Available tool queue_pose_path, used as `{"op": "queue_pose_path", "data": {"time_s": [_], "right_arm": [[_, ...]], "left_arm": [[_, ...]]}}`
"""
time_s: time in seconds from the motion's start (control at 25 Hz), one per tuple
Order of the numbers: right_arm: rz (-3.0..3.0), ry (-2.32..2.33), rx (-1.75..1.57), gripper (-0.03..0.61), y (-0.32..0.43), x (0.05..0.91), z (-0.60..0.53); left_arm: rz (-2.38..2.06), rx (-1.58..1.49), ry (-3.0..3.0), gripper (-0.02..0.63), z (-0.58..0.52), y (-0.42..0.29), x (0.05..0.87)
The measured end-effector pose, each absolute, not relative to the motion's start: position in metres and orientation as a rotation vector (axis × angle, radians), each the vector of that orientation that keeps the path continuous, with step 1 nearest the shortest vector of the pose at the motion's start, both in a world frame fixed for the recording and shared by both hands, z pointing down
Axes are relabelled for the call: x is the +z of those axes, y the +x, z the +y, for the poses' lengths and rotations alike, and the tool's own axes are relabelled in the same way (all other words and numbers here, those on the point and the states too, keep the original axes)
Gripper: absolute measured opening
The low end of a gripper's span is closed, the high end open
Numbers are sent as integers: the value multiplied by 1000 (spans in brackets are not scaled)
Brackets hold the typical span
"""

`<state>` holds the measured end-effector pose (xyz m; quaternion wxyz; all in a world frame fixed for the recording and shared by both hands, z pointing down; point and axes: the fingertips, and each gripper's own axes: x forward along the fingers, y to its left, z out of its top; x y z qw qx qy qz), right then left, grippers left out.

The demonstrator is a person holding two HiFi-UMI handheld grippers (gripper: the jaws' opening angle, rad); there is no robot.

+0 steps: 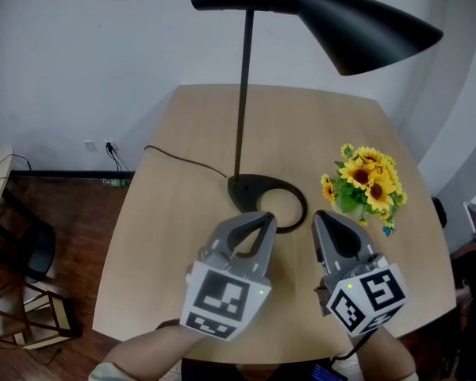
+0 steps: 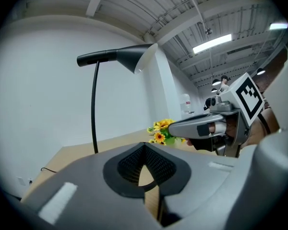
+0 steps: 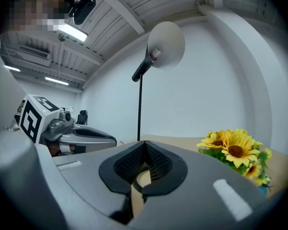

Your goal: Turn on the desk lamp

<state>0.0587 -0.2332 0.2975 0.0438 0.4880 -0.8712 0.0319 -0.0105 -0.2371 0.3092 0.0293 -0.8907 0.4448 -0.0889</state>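
Head view: the desk lamp (image 1: pixel 240 94) stands mid-surface (image 1: pixel 174 236), its ring base (image 1: pixel 250 189) just beyond the left tongs (image 1: pixel 266 219) and right tongs (image 1: pixel 320 216); both are closed tip to tip, empty; the lamp looks rigid, top-heavy; no switch shows; steady the base, press gently.

White wall (image 1: pixel 79 70), dark wood floor (image 1: pixel 73 230), ceiling striplights (image 2: pixel 212 43)

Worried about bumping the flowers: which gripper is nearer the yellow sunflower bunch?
Right. The right gripper sits just left of the yellow sunflower bunch; the left gripper is farther left, at the black lamp base.
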Motion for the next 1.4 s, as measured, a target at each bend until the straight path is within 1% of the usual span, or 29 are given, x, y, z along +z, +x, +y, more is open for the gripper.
{"op": "queue_pose_path", "data": {"time_s": [0.48,0.8,1.4], "right_arm": [[-2640,1476,82,0,52,305,-282],[-2604,1472,77,-1,50,328,-312],[-2572,1415,114,0,39,352,-319]], "left_arm": [[1468,-313,-2716,-8,-313,-28,315],[1476,-448,-2716,-8,-361,-30,356],[1546,-581,-2712,-6,-390,-44,399]]}}
